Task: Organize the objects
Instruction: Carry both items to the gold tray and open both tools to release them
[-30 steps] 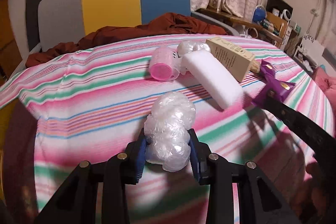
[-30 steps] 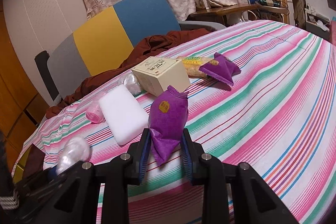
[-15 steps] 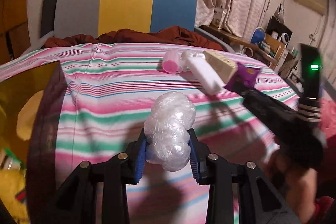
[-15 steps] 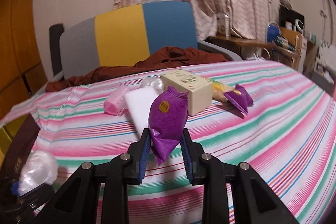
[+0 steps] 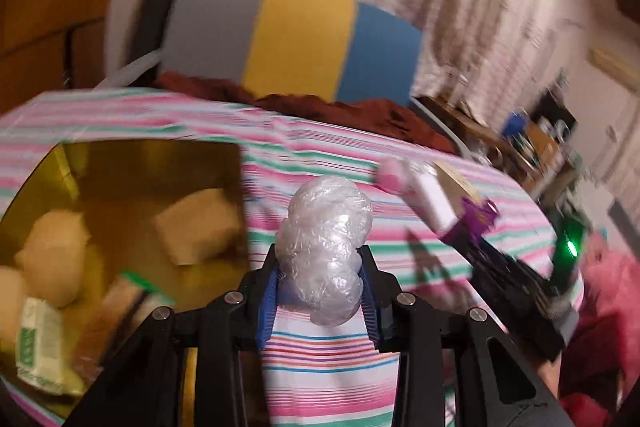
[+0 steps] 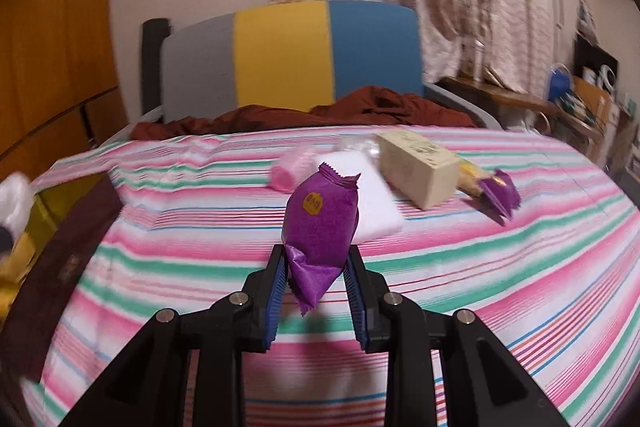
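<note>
My left gripper [image 5: 320, 287] is shut on a crumpled clear plastic bundle [image 5: 326, 247] and holds it above the striped bed, just right of a yellow box [image 5: 120, 163] with several packets inside. My right gripper [image 6: 316, 283] is shut on a purple snack packet [image 6: 320, 223] above the bed; it shows in the left wrist view [image 5: 476, 223] too. On the bed lie a pink roll [image 6: 288, 175], a white block [image 6: 372, 203], a beige carton [image 6: 420, 167], a clear bag [image 6: 356, 145], a yellow packet [image 6: 470, 179] and a second purple packet [image 6: 500, 195].
The striped bedspread [image 6: 480, 267] covers the surface. A brown cloth [image 6: 320, 115] lies at the far edge before a grey, yellow and blue headboard [image 6: 280, 55]. A cluttered wooden shelf [image 6: 520, 99] stands at the right. The yellow box shows at the left edge of the right wrist view [image 6: 36, 223].
Both grippers have swung left with their loads. The yellow box has come into the left wrist view and now sits close beside the plastic bundle.
</note>
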Demonstrator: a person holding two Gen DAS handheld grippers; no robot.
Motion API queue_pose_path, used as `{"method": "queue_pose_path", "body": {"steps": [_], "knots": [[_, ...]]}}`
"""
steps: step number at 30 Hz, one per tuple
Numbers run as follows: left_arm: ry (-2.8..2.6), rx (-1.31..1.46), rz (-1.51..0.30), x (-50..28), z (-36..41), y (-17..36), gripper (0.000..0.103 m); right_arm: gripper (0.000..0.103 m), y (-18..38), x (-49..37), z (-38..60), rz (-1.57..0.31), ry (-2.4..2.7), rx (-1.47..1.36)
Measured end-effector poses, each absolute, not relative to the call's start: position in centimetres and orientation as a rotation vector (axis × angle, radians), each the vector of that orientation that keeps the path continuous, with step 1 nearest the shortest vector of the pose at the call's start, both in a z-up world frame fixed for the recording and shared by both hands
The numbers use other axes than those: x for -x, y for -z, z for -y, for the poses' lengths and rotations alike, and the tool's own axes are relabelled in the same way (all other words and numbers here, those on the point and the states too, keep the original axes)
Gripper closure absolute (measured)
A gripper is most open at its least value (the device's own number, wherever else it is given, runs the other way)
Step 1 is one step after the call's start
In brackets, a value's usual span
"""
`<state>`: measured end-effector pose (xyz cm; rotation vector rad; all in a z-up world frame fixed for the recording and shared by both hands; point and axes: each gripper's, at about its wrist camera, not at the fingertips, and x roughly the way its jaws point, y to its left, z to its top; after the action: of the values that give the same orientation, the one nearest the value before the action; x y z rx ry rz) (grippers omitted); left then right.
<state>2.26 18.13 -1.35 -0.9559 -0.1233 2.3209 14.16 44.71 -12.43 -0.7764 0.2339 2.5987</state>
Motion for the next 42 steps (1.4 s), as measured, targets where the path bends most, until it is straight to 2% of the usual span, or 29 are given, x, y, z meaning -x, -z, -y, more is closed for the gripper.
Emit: {"method": "queue_pose_path", "body": {"steps": [9, 14, 19, 21, 23, 25, 28, 32, 37, 42], "knots": [[-2.476, 1.074, 0.207, 4.3, -11.2, 2.1, 0.067, 0.075, 10.1, -13.6, -38.6, -0.294, -2.788, 0.781], [-2.475, 1.181, 0.17, 7.2, -10.1, 4.2, 0.067, 0.075, 8.0, -13.1, -35.0, -0.332, -2.901, 0.788], [-2.398, 1.308, 0.251, 8.9, -9.3, 6.1, 0.066, 0.075, 6.7, -12.1, -31.8, -0.314, -2.996, 0.829], [-2.394, 1.321, 0.244, 8.8, -9.4, 6.1, 0.062, 0.075, 6.6, -11.8, -31.0, -0.316, -3.013, 0.846], [-2.394, 1.308, 0.257, 8.5, -9.3, 5.9, 0.041, 0.075, 6.5, -11.2, -30.0, -0.299, -3.032, 0.884], [-2.418, 1.286, 0.255, 7.9, -9.0, 5.6, 0.031, 0.075, 6.6, -10.7, -29.1, -0.27, -3.053, 0.916], [-2.447, 1.228, 0.285, 6.8, -8.0, 4.5, 0.029, 0.075, 6.9, -10.5, -27.8, -0.236, -3.075, 0.968], [-2.572, 1.107, 0.394, 4.8, -5.3, 2.5, 0.009, 0.075, 7.7, -9.5, -26.9, -0.189, -3.078, 1.057], [-2.731, 0.947, 0.497, 2.1, -2.3, 0.2, 0.001, 0.075, 8.6, -8.1, -26.1, -0.09, -3.054, 1.156], [-2.773, 0.928, 0.502, 1.5, -0.9, -0.3, 0.0, 0.075, 9.2, -6.6, -25.2, -0.021, -3.034, 1.246]]}}
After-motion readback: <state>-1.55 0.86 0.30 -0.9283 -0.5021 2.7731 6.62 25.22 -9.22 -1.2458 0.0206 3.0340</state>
